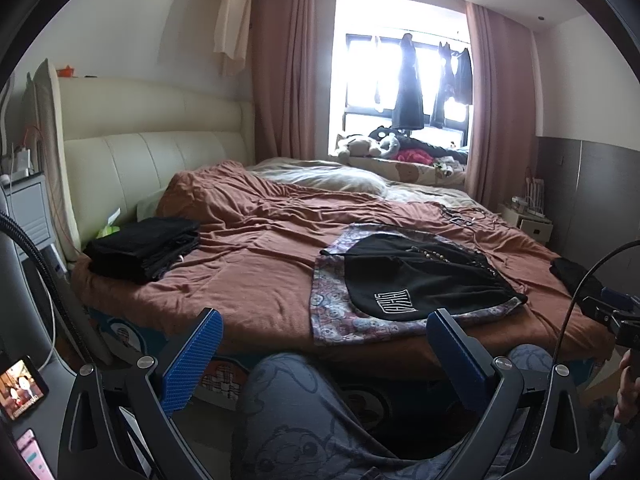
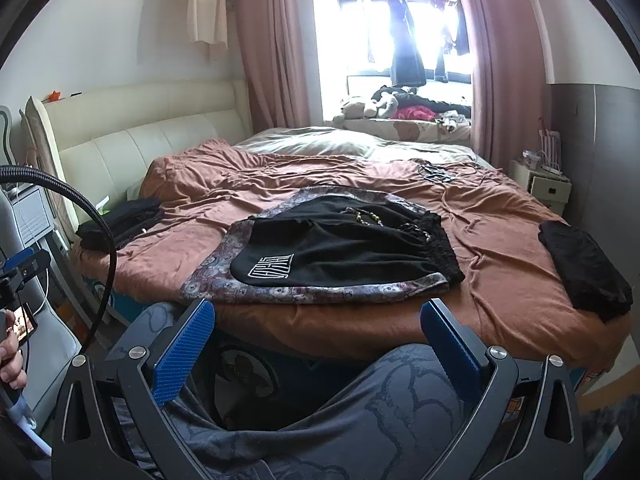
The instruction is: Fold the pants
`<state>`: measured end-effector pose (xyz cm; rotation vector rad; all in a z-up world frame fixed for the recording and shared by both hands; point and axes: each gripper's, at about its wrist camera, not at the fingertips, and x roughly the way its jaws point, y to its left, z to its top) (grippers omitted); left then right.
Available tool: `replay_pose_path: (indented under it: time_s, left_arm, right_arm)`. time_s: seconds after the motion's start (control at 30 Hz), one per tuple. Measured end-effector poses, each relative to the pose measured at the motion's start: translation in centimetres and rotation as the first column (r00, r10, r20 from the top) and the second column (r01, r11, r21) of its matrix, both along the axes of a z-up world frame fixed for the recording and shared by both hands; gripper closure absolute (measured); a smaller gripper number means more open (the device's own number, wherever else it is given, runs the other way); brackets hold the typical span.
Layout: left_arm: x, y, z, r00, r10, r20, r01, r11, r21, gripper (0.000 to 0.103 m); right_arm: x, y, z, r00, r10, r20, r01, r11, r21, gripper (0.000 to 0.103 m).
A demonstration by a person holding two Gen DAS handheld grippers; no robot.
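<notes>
While both grippers hang back over the person's knees at the foot of the bed, nothing is being held yet. The left gripper (image 1: 324,322) has its blue-padded fingers spread all the way, empty, and same deal with the right gripper (image 2: 318,314), wide apart with only the patterned pajama leg (image 2: 400,400) under it.

The black pants (image 2: 340,252) lie on the rust-brown duvet (image 1: 260,264) near the bed's front edge, spread on top of a floral-print cloth (image 1: 340,320). A white block-letter logo (image 1: 396,302) shows on the near end, and a beaded chain (image 2: 366,216) sits on the far part.

Off to the left near the cream headboard (image 1: 160,132) there's a stack of folded black clothes (image 1: 146,248). Another folded black piece (image 2: 584,268) sits at the right edge of the bed, well apart from the pants. More clothes hang in the bright window (image 1: 400,72).
</notes>
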<state>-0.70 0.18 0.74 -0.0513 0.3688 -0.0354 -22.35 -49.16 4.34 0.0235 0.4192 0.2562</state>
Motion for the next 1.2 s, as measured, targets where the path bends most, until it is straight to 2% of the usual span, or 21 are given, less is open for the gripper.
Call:
replay_pose_path:
  time_s: [1.2]
  left_arm:
    - [-0.72, -0.03, 0.32, 0.999, -0.02, 0.03, 0.02, 1.0, -0.001, 0.0]
  right_arm:
    - [-0.62, -0.45, -0.59, 1.0, -0.026, 0.013, 0.026, 1.0, 0.006, 0.0]
